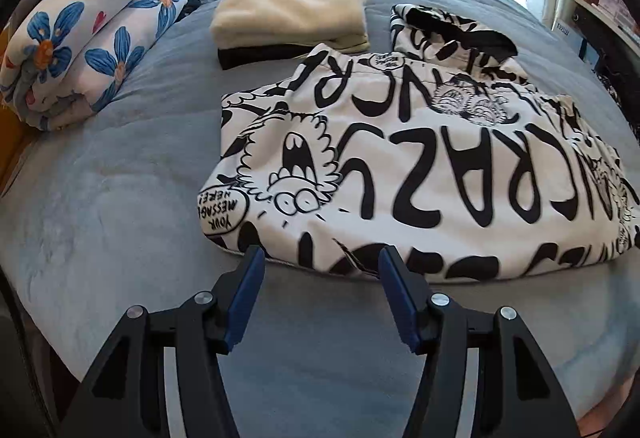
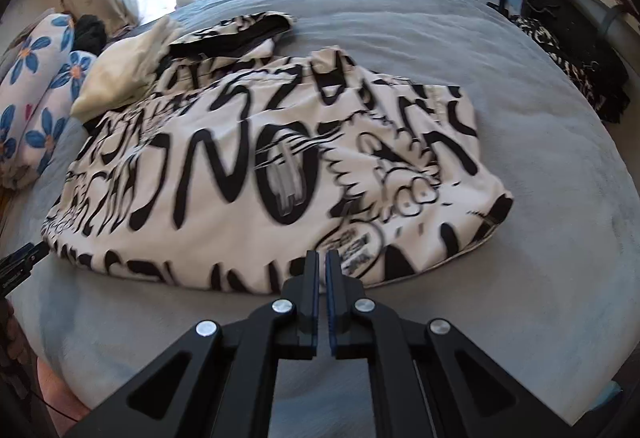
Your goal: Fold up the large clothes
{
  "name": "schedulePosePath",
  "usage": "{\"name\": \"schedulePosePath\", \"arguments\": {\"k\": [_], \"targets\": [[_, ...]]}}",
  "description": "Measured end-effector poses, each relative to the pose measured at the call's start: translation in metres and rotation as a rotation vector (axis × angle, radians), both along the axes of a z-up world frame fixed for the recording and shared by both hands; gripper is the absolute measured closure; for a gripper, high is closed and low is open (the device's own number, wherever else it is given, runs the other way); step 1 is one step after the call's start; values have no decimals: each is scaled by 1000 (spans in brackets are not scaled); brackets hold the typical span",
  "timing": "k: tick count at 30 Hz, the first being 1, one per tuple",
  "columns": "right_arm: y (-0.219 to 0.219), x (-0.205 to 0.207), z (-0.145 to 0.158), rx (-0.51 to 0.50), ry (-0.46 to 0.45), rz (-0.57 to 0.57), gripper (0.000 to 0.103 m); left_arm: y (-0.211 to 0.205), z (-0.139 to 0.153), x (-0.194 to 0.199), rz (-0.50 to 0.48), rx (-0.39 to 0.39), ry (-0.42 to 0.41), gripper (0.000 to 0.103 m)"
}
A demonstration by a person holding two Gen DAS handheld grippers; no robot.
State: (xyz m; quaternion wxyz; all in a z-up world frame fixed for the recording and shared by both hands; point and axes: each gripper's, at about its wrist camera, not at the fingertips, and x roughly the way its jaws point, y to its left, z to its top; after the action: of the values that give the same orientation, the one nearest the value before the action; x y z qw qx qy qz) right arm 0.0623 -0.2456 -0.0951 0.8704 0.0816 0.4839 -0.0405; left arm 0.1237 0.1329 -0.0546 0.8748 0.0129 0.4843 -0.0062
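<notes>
A white hooded sweatshirt printed with black cartoon lettering (image 1: 400, 165) is lying partly folded on a grey-blue plush bedspread (image 1: 120, 197), its black-lined hood (image 1: 452, 29) pointing toward the window and its near hem bunching just ahead of both tools. The left gripper (image 1: 322, 258) is hovering with blue pads spread wide at that hem, while the right gripper (image 2: 322, 258) is pressing its fingers together, seemingly on nothing. A clean fold likely calls for pinching both near corners evenly, lifting low, and laying the hem forward without dragging wrinkles.
</notes>
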Motion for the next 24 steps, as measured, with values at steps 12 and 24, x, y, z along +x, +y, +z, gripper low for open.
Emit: {"name": "schedulePosePath", "arguments": {"k": [12, 24], "targets": [[27, -9, -5, 46, 3, 57, 100, -8, 9, -17, -2, -75, -1, 45], [32, 14, -20, 94, 42, 81, 100, -28, 8, 4, -27, -93, 14, 45]]}}
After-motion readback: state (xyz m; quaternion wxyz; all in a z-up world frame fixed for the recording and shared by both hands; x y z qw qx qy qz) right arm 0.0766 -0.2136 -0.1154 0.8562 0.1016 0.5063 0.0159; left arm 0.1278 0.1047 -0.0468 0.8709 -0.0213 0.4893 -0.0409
